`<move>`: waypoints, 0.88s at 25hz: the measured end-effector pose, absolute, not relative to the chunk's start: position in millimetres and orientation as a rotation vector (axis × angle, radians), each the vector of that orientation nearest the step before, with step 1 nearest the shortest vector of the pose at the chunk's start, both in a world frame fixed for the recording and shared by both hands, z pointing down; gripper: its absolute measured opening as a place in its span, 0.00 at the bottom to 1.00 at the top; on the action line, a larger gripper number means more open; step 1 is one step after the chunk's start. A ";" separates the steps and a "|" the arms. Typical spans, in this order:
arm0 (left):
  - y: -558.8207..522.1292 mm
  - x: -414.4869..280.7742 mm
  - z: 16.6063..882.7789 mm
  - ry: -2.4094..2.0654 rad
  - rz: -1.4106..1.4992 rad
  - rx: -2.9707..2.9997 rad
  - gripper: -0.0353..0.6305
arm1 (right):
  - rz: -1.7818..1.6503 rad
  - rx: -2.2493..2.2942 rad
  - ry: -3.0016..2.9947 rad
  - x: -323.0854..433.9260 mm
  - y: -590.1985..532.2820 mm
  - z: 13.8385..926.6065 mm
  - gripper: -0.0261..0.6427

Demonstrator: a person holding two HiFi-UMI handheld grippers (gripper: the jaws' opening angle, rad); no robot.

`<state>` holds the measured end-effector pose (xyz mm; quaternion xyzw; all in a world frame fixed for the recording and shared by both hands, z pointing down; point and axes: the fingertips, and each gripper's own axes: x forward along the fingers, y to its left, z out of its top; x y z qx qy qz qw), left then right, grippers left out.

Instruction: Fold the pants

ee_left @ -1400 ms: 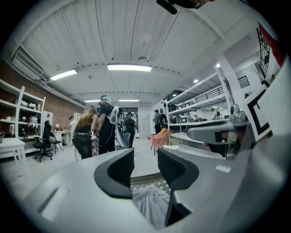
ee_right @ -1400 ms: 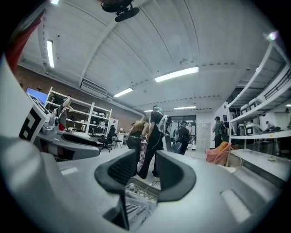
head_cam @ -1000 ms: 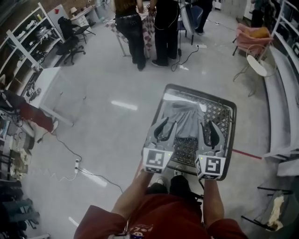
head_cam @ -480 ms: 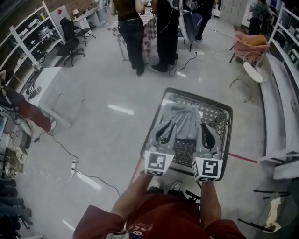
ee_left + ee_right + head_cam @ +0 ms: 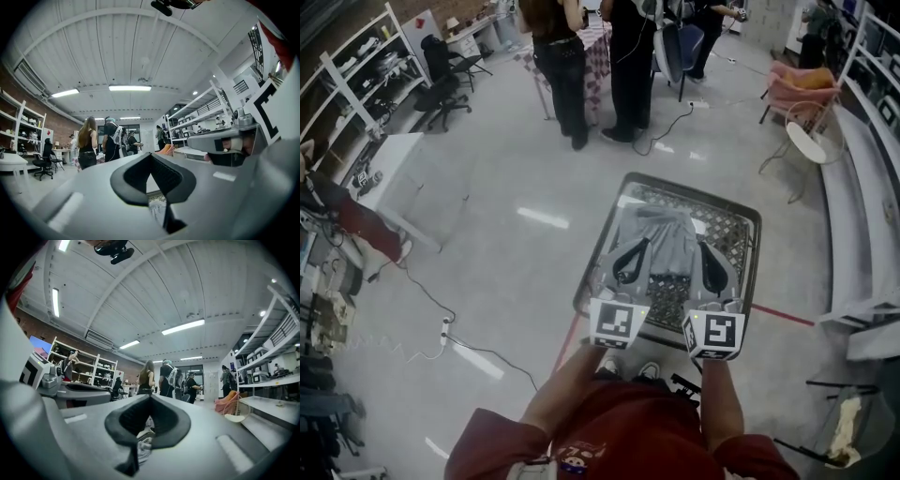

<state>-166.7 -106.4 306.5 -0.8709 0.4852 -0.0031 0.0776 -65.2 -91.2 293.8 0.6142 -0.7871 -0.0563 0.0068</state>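
Note:
Grey pants [image 5: 661, 234] lie on a small table [image 5: 692, 184] covered with a patterned cloth [image 5: 733, 232]. In the head view my left gripper [image 5: 636, 253] and right gripper [image 5: 707, 255] sit side by side over the pants' near end, pointing away from me. Both sets of jaws have just been closing, with grey fabric between them. They are now shut on the near edge, which is raised off the cloth. In the left gripper view, grey fabric [image 5: 157, 212] shows under the left gripper [image 5: 150, 157]. The right gripper view shows fabric [image 5: 143, 444] below the right gripper [image 5: 150, 400].
Two people [image 5: 561, 66] [image 5: 633, 61] stand beyond the table. A white table [image 5: 405, 173] and office chair [image 5: 441, 89] are at the left, with cables [image 5: 487, 353] on the floor. Pink chairs [image 5: 799, 82] and white shelving [image 5: 862, 220] line the right.
Both grippers went from open to shut over the pants' near end. They rose slightly, and the grey fabric now stretches up to the jaws.

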 end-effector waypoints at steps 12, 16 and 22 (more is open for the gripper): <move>-117.9 -164.3 298.5 1.462 0.000 -2.606 0.06 | -0.223 1.910 -2.444 -62.6 -101.5 287.8 0.04; -120.6 -164.4 297.0 1.460 0.002 -2.605 0.06 | -0.226 1.906 -2.440 -63.0 -104.8 289.1 0.04; -120.6 -161.2 297.3 1.476 0.002 -2.596 0.06 | -0.225 1.918 -2.439 -57.1 -104.1 288.6 0.04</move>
